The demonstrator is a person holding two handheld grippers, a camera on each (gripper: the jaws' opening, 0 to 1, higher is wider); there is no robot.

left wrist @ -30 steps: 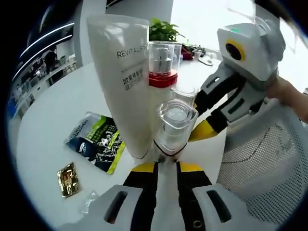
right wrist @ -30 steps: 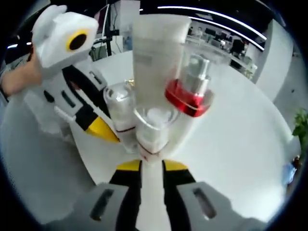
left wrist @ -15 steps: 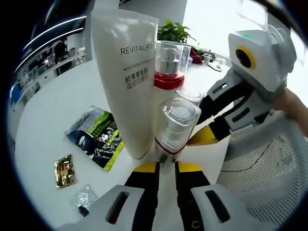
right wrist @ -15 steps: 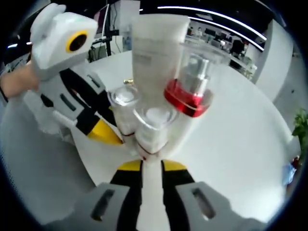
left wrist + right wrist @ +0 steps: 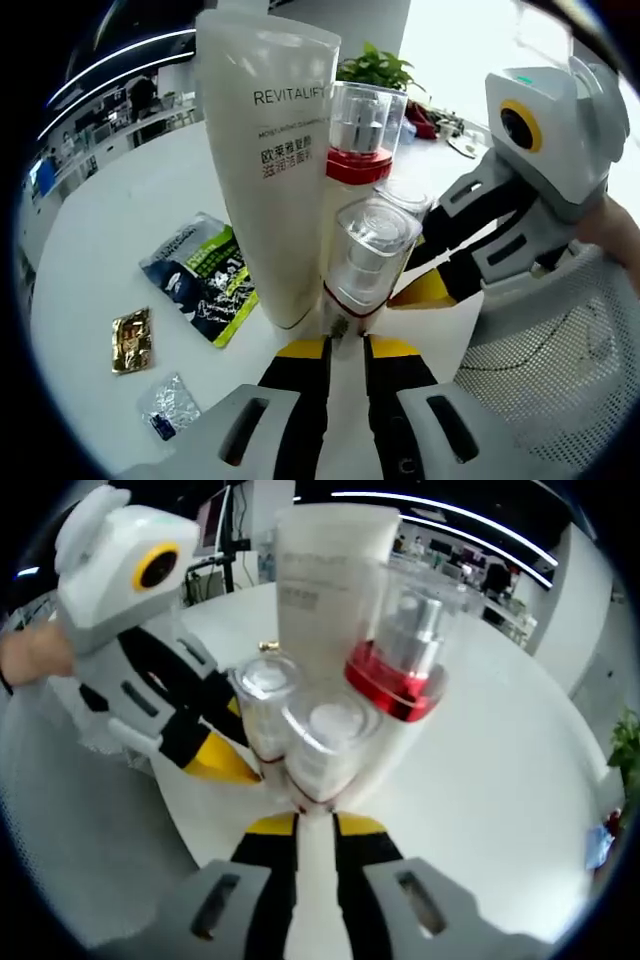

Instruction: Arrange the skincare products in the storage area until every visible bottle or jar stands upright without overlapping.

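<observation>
- Across the last second the left gripper (image 5: 345, 345) is easing back a little: in the left gripper view the big tube (image 5: 275, 160) and the bottles are sitting slightly higher and the foil packets are coming further into sight, while the bottles themselves are keeping their places.
- The right gripper (image 5: 315, 820) is barely shifting; in the right gripper view the small clear-capped bottle (image 5: 325, 745) is leaning a touch more to the right than before.
- The fingers of the left gripper are lying almost together, their yellow tips at the foot of the small clear-capped bottle (image 5: 368, 255); whether they are pinching it I cannot tell.
- The fingers of the right gripper are likewise close together under the same cluster, and I cannot tell if they are holding anything.
- The tube, the red-collared pump bottle (image 5: 360, 150) and the small bottles are standing upright, packed touching one another, so the arranging is looking nearly finished; spacing may need checking.
- The white tabletop (image 5: 110, 240) is carrying a green-and-black sachet (image 5: 205, 290), a gold foil packet (image 5: 132, 340) and a silver one (image 5: 170, 408) lying flat, apart from the bottles.
- A white mesh basket (image 5: 545, 400) is sitting at the right, and a potted plant (image 5: 375, 70) and an open office are showing behind.
</observation>
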